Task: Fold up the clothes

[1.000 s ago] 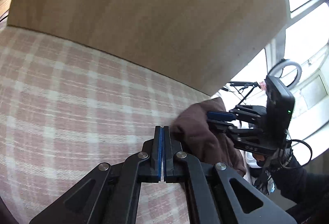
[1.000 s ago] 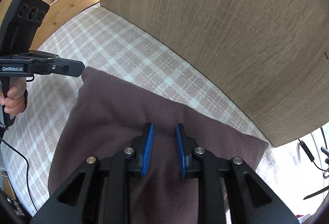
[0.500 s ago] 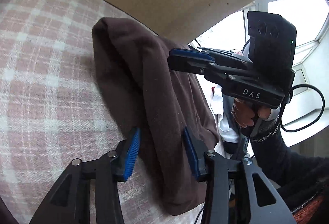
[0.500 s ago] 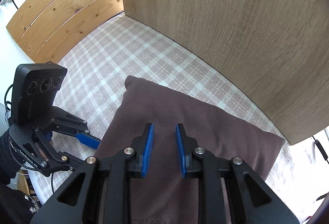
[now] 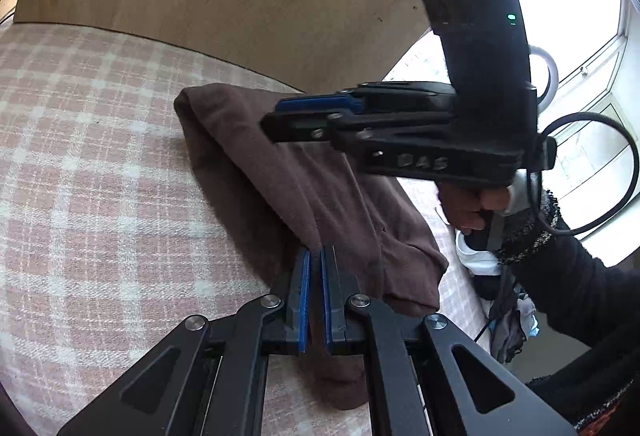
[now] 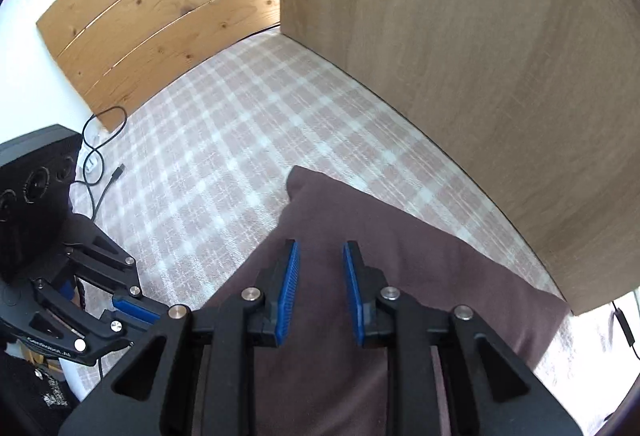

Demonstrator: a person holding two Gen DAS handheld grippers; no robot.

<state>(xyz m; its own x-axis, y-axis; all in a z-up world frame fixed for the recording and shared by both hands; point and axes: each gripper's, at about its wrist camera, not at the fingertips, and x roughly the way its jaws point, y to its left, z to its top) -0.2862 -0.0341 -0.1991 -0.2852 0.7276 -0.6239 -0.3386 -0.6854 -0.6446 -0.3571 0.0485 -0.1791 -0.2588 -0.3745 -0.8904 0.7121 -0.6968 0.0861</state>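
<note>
- The left gripper (image 5: 316, 260) has its blue pads nearly together, only a thin slit between them, nipping the near edge of the brown garment (image 5: 304, 172) where the cloth rises into the pads.
- The right gripper (image 6: 320, 264) has its pads parted with a clear gap and nothing between them; it hangs above the garment (image 6: 420, 276), and contact cannot be told.
- The garment lies folded on a pink-and-white checked cover (image 6: 240, 156), along the cover's edge next to a pale wood panel (image 6: 480, 76), with one corner pointing into the open cover.
- Only the left view shows the right gripper from the side (image 5: 312, 112): level, fingers pointing left over the garment, a green light lit on its camera block, and a hand (image 5: 476, 204) in a dark sleeve gripping the handle from below.
- That view also shows bright windows (image 5: 580, 36) behind and a heap of pale clothes beyond the cover's right edge.
- Only the right view shows the left gripper (image 6: 132, 306) low at the cover's near left edge, a plank headboard (image 6: 168, 16) at the far end, and a black cable (image 6: 104, 140) lying at the cover's left edge.
</note>
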